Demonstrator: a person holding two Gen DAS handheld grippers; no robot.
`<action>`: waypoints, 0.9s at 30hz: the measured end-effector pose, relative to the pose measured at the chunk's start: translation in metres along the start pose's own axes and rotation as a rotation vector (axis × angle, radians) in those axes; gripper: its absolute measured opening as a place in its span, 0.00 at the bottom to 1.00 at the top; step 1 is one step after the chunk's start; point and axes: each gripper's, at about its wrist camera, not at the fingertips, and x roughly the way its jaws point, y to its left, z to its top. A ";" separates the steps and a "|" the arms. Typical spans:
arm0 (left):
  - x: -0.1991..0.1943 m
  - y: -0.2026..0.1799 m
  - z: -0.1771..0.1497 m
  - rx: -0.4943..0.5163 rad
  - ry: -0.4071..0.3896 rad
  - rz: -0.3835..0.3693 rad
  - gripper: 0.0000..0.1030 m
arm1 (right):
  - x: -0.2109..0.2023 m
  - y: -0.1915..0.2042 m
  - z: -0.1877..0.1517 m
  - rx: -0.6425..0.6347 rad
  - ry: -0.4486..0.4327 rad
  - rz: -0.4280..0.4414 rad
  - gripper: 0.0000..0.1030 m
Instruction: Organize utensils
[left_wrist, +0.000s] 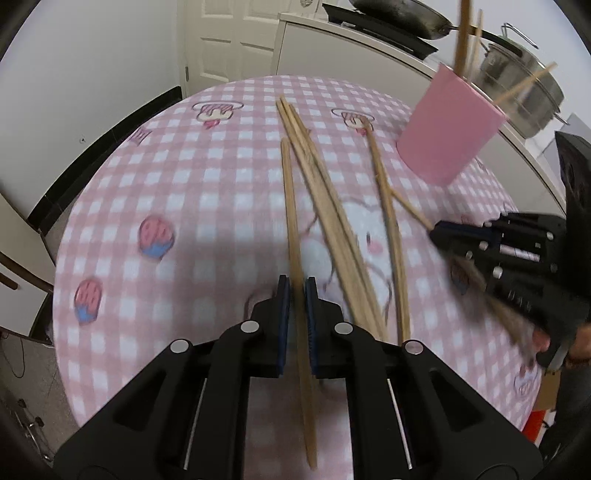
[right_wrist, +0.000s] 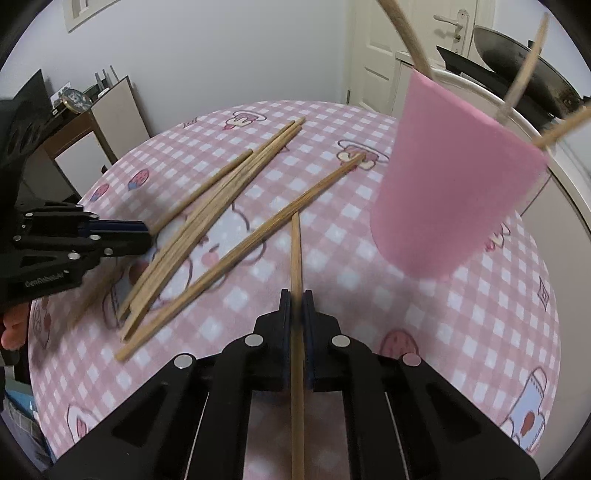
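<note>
Several wooden chopsticks (left_wrist: 325, 221) lie loose on the pink checked tablecloth (left_wrist: 184, 206); they also show in the right wrist view (right_wrist: 207, 221). My left gripper (left_wrist: 296, 291) is shut on one chopstick (left_wrist: 291, 221). My right gripper (right_wrist: 296, 306) is shut on another chopstick (right_wrist: 296, 251); this gripper also shows in the left wrist view (left_wrist: 437, 230). The left gripper shows in the right wrist view (right_wrist: 144, 236). A pink cup (left_wrist: 448, 125) holding a few chopsticks stands at the far right, close ahead in the right wrist view (right_wrist: 450, 184).
A white counter (left_wrist: 369, 40) behind the table carries a dark wok (left_wrist: 402, 14) and a steel pot (left_wrist: 524, 85). A white door (left_wrist: 229, 40) stands behind. A brown side cabinet (right_wrist: 92, 140) sits left of the table.
</note>
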 end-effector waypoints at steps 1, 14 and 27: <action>-0.005 0.000 -0.007 0.006 0.005 0.002 0.08 | -0.004 0.000 -0.006 -0.002 0.006 0.006 0.05; 0.009 -0.011 0.028 0.031 0.024 0.039 0.65 | -0.011 -0.005 -0.010 0.031 0.057 0.041 0.05; 0.045 0.003 0.086 -0.012 0.056 0.045 0.49 | 0.014 -0.016 0.028 0.071 0.069 0.013 0.06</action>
